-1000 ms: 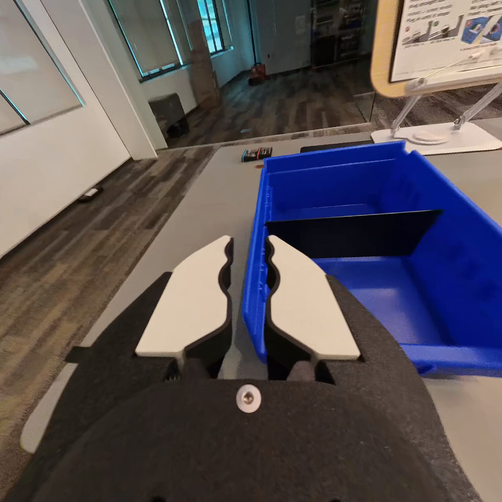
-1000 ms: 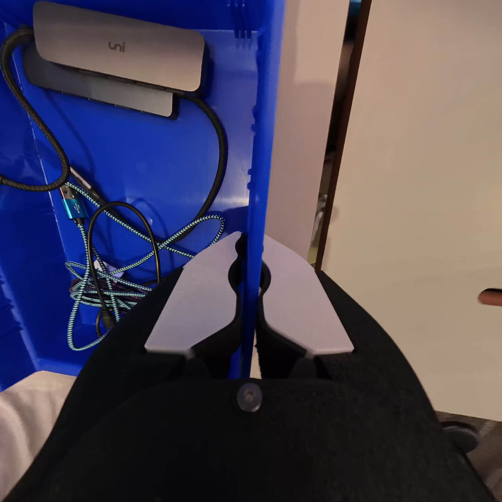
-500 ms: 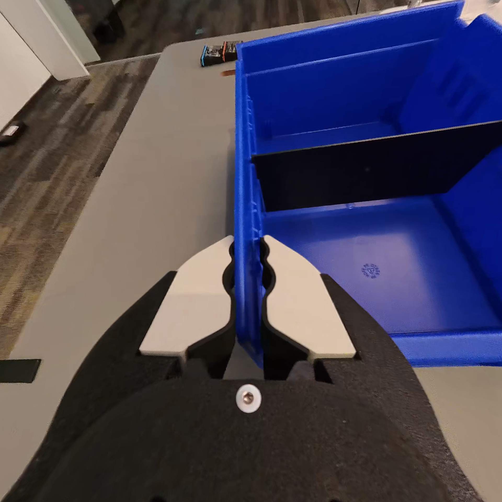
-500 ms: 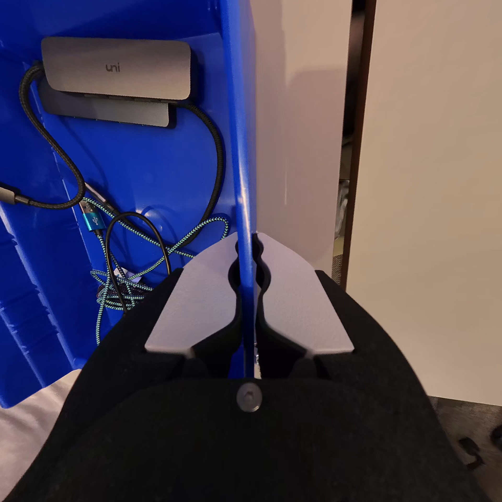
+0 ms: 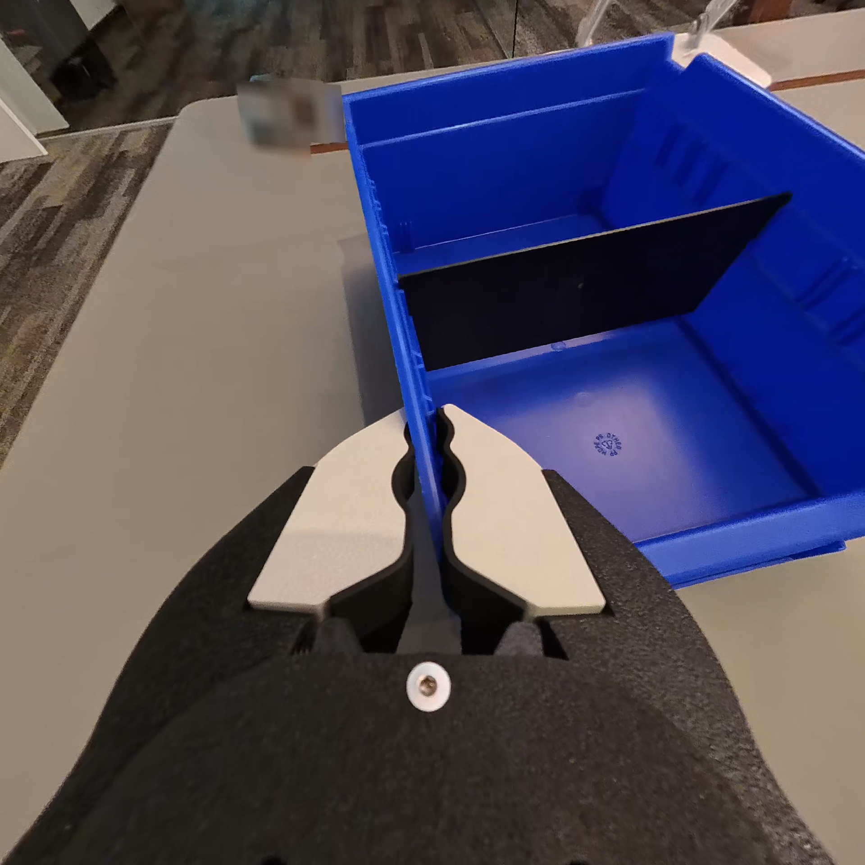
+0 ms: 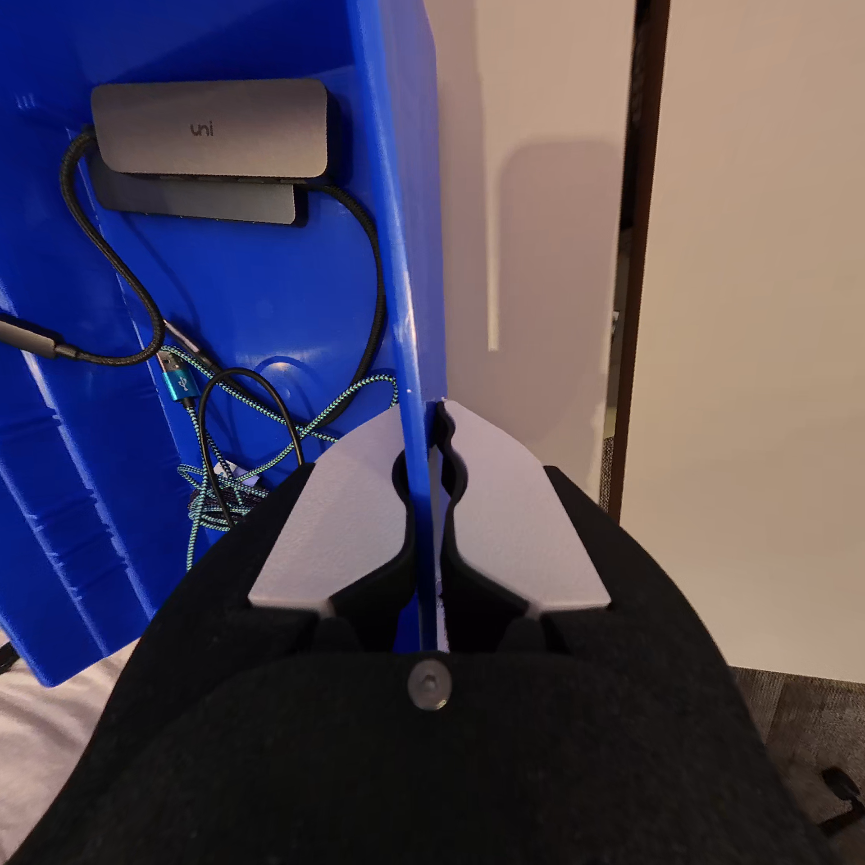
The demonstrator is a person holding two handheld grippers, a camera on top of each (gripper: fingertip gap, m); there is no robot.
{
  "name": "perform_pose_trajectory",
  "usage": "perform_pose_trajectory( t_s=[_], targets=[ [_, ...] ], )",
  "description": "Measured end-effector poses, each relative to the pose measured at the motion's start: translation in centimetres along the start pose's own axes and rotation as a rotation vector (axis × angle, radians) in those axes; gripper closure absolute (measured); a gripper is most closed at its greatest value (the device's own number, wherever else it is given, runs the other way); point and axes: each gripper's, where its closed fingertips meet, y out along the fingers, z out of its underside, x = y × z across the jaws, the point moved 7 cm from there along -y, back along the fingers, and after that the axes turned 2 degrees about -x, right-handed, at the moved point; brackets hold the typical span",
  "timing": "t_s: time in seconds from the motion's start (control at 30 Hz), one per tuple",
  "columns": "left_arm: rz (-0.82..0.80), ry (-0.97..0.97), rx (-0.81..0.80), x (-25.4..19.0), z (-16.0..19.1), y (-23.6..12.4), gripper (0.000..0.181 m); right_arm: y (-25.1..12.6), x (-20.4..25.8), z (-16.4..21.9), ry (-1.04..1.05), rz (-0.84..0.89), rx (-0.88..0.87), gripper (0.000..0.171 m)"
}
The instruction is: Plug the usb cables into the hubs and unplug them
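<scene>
In the right wrist view two grey USB hubs (image 6: pixel 210 128) lie stacked in a blue bin (image 6: pixel 262 299), with black braided leads and a tangle of teal braided USB cables (image 6: pixel 220 487); one teal plug (image 6: pixel 177 381) lies loose. My right gripper (image 6: pixel 421 412) is shut on that bin's right wall (image 6: pixel 402 262). In the left wrist view my left gripper (image 5: pixel 423 414) is shut on the left wall (image 5: pixel 412 374) of a blue bin (image 5: pixel 655 468) that has a black divider (image 5: pixel 585 285) and shows nothing inside.
The bin in the left wrist view stands on a grey table (image 5: pixel 210 327), whose left edge meets wood-pattern floor (image 5: pixel 42 234). A small blurred object (image 5: pixel 285 112) lies at the table's far end. Right of the bin with the hubs is a pale wall (image 6: pixel 749 327) and a dark vertical strip (image 6: pixel 632 234). Spacing between my two grippers at the tips: around 85 cm.
My left gripper moved forward from beside the bin and closed on its left wall. My right gripper stayed shut on its bin wall while the view shifted slightly.
</scene>
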Motion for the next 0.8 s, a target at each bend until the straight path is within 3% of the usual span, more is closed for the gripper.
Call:
perform_pose_trajectory(
  t_s=[0.47,0.73,0.8],
  targets=[
    [0.04,0.034,-0.012,-8.1,-1.1,0.8,0.175,-5.0,5.7,-1.8,-0.067,-0.002,-0.049,0.165],
    [0.116,0.04,-0.018,-11.5,-1.9,1.8,0.175,-9.7,15.6,-4.7,-0.169,-0.005,-0.078,0.165],
    [0.137,0.008,-0.043,-12.2,-2.2,1.5,0.166,-10.5,19.1,-5.4,-0.191,-0.016,-0.089,0.165]
  ],
)
